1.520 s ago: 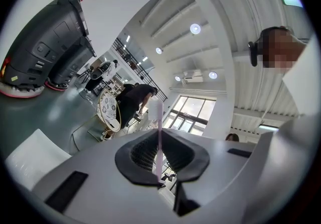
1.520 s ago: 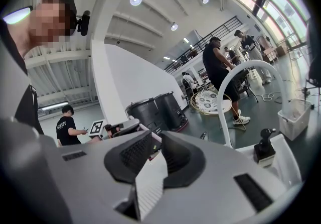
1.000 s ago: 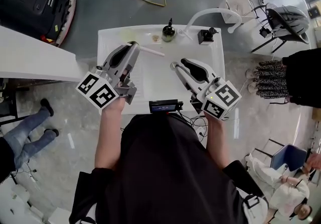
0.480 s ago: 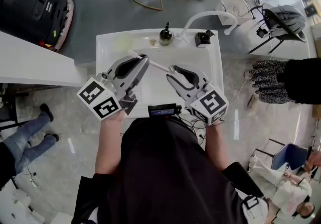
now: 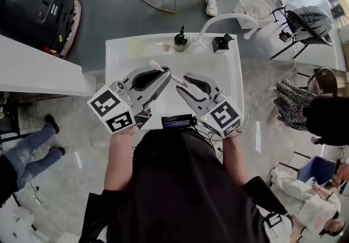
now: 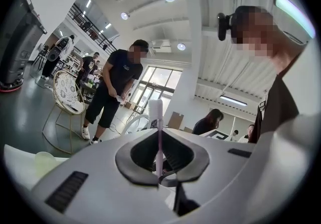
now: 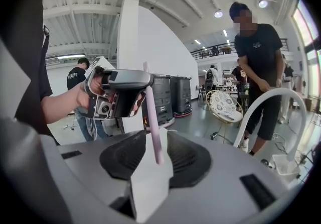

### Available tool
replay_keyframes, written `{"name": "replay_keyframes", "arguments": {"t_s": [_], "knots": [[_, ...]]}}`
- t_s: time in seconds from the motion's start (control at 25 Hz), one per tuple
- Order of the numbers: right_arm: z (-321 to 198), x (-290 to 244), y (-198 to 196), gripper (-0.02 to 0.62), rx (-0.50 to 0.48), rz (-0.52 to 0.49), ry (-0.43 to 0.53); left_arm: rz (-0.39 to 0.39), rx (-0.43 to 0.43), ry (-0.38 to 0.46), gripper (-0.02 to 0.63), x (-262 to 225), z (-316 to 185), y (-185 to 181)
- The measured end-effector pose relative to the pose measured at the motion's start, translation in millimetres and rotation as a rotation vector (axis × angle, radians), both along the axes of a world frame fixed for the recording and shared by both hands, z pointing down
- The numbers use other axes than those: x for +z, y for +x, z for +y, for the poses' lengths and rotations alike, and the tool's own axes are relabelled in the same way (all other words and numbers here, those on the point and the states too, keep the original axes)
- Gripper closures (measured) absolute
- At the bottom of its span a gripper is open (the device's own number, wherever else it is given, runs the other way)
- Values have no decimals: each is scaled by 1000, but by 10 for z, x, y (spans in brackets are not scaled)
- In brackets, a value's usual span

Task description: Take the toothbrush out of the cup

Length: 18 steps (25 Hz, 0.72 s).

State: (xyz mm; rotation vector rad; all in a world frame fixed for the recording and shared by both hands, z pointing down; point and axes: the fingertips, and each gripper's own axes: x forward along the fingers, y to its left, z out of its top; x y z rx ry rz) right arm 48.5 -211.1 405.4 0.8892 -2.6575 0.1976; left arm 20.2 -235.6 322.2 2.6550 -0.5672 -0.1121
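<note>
Your left gripper (image 5: 166, 72) pinches the toothbrush (image 5: 177, 79) in nearly closed fingers, level above the bench (image 5: 229, 70). Your right gripper (image 5: 183, 80) gapes wide around its free end, apparently ready to take it.

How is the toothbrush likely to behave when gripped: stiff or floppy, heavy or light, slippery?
Probably stiff: the toothbrush stands straight out of the left gripper, pinched at one end. Likely light: no sag shows. Its thin, smooth handle might pivot or slip as the open right gripper closes.
</note>
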Motion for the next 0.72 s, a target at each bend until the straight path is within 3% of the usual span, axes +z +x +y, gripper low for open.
{"name": "replay_keyframes", "arguments": {"t_s": [0.44, 0.56, 0.72], "knots": [[25, 51, -37, 479, -15, 45, 15, -42, 37, 30, 581, -10, 60, 68], [23, 37, -43, 528, -19, 53, 20, -55, 43, 31, 581, -17, 53, 78], [51, 27, -74, 543, -40, 62, 27, -43, 42, 27, 581, -42, 46, 79]]}}
